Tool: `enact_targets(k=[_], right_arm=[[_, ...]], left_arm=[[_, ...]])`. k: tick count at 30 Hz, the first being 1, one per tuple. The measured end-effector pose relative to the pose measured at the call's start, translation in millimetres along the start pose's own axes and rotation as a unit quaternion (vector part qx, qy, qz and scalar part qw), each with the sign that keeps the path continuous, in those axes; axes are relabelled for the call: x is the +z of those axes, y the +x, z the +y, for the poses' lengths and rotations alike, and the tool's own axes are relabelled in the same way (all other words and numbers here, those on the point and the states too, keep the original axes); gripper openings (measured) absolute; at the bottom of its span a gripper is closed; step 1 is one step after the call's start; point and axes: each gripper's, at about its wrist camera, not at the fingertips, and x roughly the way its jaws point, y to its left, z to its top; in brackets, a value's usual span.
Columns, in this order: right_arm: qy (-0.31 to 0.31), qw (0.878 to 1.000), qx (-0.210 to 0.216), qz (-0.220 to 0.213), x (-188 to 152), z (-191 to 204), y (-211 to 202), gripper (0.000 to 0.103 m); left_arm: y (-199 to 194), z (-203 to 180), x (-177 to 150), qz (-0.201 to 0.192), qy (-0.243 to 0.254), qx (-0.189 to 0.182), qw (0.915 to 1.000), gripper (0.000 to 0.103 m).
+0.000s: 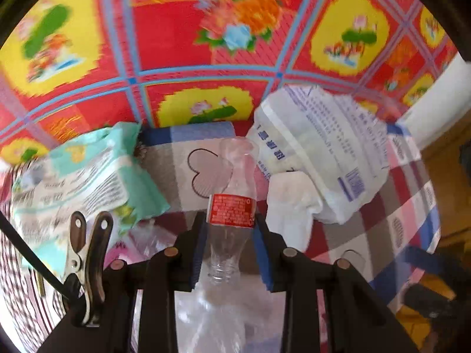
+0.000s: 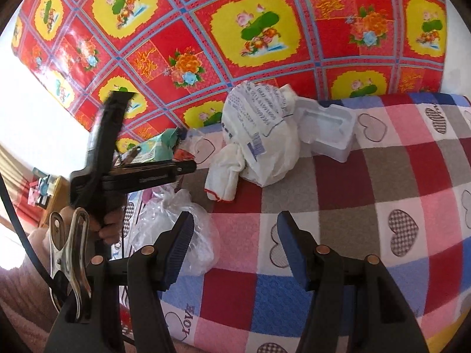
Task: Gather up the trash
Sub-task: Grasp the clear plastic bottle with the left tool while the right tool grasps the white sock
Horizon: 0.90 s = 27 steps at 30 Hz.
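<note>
A clear plastic bottle [image 1: 231,206] with a red label is clamped between the blue pads of my left gripper [image 1: 230,226], neck toward the camera, lifted over the bed. Around it lie a teal printed wrapper [image 1: 88,176], a white printed plastic bag [image 1: 323,147] and a white cloth [image 1: 290,209]. My right gripper [image 2: 235,235] stands open over the checked bedspread [image 2: 382,176], nothing between its fingers. A crumpled clear plastic bag [image 2: 176,223] lies just left of its left finger. The white printed bag [image 2: 262,135] and the cloth [image 2: 223,173] lie farther ahead.
A clear plastic tray [image 2: 329,129] rests behind the white bag. A red and yellow floral sheet [image 2: 265,29] covers the wall behind the bed. A hand [image 2: 109,229] holds the left tool's black frame [image 2: 132,173] at the bed's left edge, above the clear bag.
</note>
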Motion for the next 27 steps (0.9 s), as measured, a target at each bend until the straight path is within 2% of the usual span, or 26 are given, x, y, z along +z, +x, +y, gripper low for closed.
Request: enact_targets(k=[4,9,11,27], right_arm=[[0.010,0.999,0.024,0.021,2.8,6.4,22.0,0.061],[0.020,0.998,0.043,0.044,13.5,15.4,49.3,0.061],[0.022,0.997,0.041,0.054,18.0,18.3,61.8,0.061],[0.004,0.995,-0.014,0.099,33.5,37.7,134.8,0.061]], left_arm=[[-15.1,10.6,-8.8,-0.013,-0.038,-0.016,0.9991,0.032],[-31.4,22.2,-13.5,-0.028,-0.067,-0.013,0.9973,0.032],[-35.1,20.9,-24.2,-0.033,-0.074,-0.010,0.9967,0.032],[-42.7,40.4,-43.8,-0.027,-0.104,-0.002,0.9942,0.033]])
